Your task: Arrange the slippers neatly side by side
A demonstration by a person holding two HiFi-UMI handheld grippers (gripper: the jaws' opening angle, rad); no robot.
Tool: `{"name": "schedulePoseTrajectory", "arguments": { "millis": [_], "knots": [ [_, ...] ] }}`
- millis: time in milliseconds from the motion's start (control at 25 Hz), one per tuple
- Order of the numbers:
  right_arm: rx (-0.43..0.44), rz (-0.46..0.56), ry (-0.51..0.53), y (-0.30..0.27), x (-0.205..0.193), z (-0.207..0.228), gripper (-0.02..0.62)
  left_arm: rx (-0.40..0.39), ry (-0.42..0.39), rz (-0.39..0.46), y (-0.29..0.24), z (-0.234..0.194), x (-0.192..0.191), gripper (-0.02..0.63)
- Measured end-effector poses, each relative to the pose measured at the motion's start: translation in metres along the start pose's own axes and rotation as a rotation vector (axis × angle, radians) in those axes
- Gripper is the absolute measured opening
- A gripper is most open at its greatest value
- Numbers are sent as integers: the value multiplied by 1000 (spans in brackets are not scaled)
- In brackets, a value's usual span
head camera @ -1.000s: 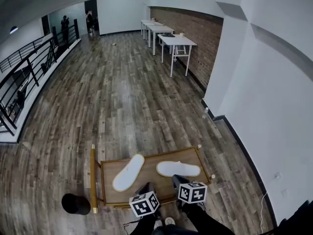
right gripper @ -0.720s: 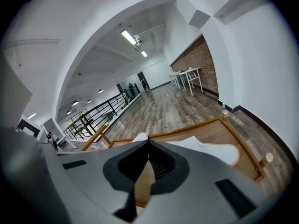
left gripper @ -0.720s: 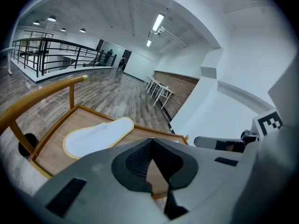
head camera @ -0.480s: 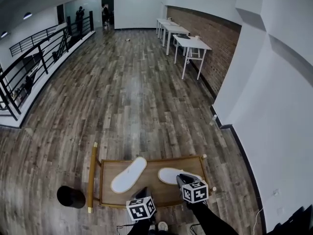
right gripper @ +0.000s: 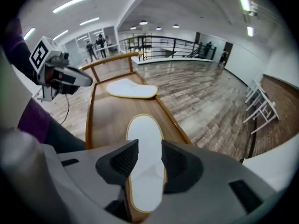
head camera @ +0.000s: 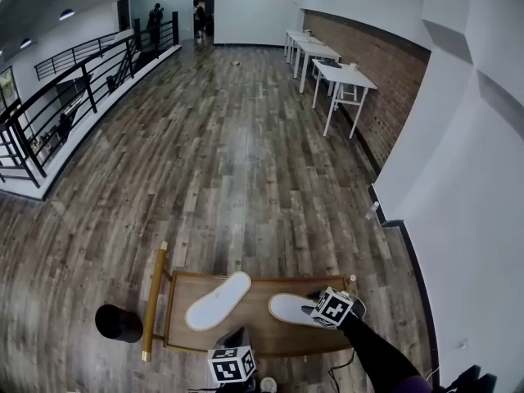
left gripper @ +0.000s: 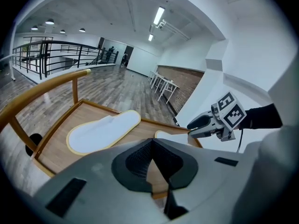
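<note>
The right gripper (right gripper: 145,158), jaws just opened, hangs over the slipper (right gripper: 145,143) showing ungripped between them, likely to line it beside the other slipper (right gripper: 131,88) ahead; left gripper (left gripper: 152,164) closed, empty

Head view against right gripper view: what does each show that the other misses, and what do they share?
Head view only: the black round container on the floor beside the table, and the right gripper seen from outside. Right gripper view only: that gripper's jaws, apart after just opening, with the right slipper showing through the gap, not gripped. Both: the wooden table, the right slipper, the left slipper lying apart from it, and the left gripper.
</note>
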State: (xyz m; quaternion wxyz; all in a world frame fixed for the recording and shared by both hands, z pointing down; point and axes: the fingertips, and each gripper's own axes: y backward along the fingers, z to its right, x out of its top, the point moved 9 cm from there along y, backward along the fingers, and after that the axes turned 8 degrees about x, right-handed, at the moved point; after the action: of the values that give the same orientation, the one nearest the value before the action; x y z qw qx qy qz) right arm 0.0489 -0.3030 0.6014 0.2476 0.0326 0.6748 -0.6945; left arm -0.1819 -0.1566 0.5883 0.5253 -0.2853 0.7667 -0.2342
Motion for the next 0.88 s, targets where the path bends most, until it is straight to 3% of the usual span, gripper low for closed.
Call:
{"name": "schedulePoseTrajectory", "arguments": {
  "millis": [160,280,640,680,760,880],
  "knots": [
    [69,-158,133,-24,-3,9,130,-3,-25,-5,-4,0,2,-2],
    [117,-239,175,-39,-7,12,130,4,-27,-9,-6,-5,1,-2],
    [203,-273,87,-52,-12,25,127,14,-40,-36,-15,-3,0,-2],
    [200,-267,72,-50,-12,25,117,13,-41,-34,-16,-3,1,-2],
    [191,-259,50,-49,-13,25,23,12,-40,-29,-19,-3,3,-2],
    [219,-229,-13,-48,-16,25,17,6,-34,-25,-21,0,4,-2]
  ]
}}
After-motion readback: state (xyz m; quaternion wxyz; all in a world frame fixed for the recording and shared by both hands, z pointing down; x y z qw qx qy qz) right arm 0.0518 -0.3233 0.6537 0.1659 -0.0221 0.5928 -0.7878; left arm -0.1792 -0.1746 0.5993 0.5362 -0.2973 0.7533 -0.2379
